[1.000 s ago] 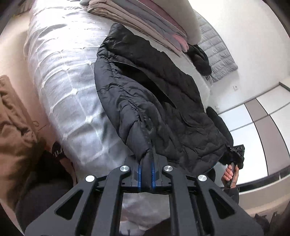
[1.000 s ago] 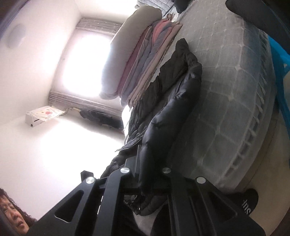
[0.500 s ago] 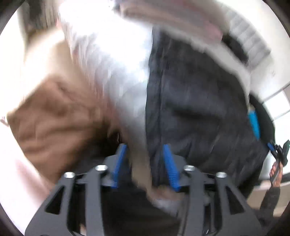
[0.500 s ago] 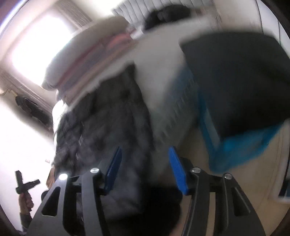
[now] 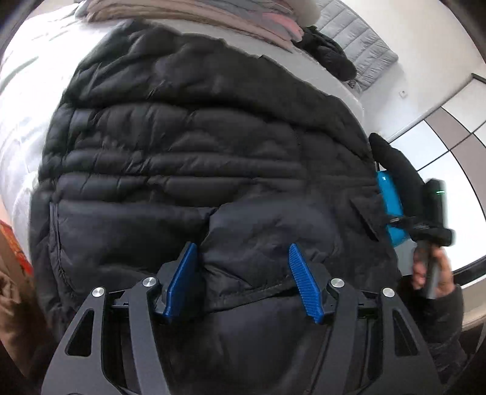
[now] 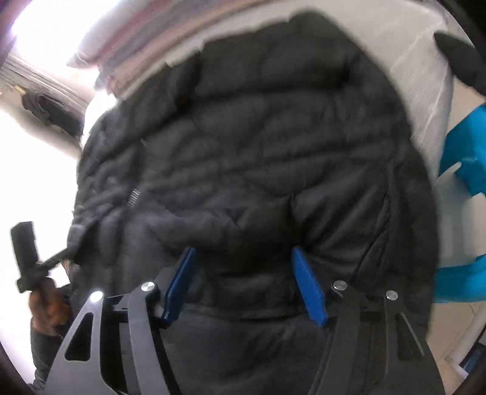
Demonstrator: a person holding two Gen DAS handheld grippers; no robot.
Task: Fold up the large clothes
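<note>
A white quilted mattress (image 5: 21,100) lay under a stack of folded pink and beige blankets (image 5: 188,18); a bright blue plastic basket (image 6: 464,145) stood beside the mattress.

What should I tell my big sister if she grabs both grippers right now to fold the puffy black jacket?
Left gripper: open, holding nothing, its fingers either side of a bulge of the black jacket.
Right gripper: open, holding nothing, low over the jacket too.
The jacket lies on the white bed, in front of the stack of folded clothes.
Done: it looks folded into a compact bundle, no loose sleeves in sight.
Left: probably one more fold or tidy-up, then onto the stack. The views are blurry, so check first.
</note>
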